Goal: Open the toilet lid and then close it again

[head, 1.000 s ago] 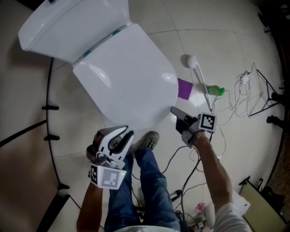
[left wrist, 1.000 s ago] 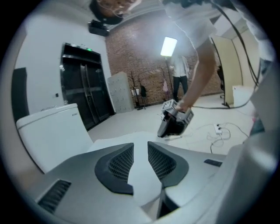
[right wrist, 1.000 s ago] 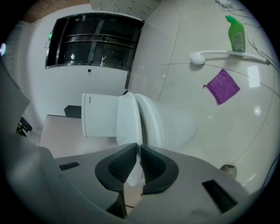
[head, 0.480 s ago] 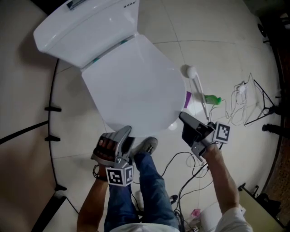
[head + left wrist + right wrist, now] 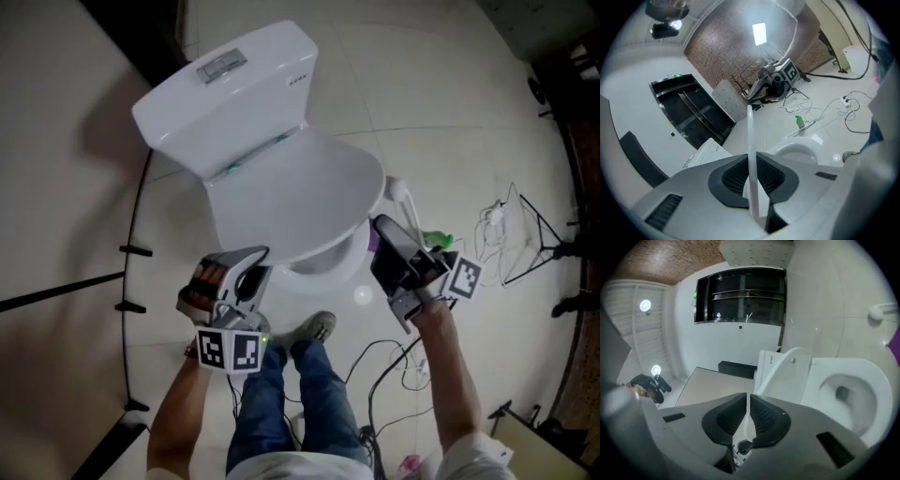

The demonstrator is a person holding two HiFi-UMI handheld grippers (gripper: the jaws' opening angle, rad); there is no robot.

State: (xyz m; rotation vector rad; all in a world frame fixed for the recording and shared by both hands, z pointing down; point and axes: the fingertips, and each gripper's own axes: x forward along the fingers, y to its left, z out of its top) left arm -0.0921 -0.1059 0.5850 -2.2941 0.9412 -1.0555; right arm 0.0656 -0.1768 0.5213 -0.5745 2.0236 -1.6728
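The white toilet's lid stands partly raised, hinged below the tank, with the bowl showing under its front edge. My left gripper is at the lid's front left rim. In the left gripper view the lid's thin white edge runs between the shut jaws of the left gripper. My right gripper is at the lid's right rim. In the right gripper view the right gripper is shut on a thin white edge, with the tilted lid and open bowl beyond.
A toilet brush, a green bottle and a purple object lie on the floor right of the bowl. Cables trail past the person's shoe. A thin black stand runs along the left; a wire frame stands far right.
The lid has gone from lying flat on the bowl to partly raised. Both grippers rose with it. The left gripper moved up from near the shoe to the lid's front rim.
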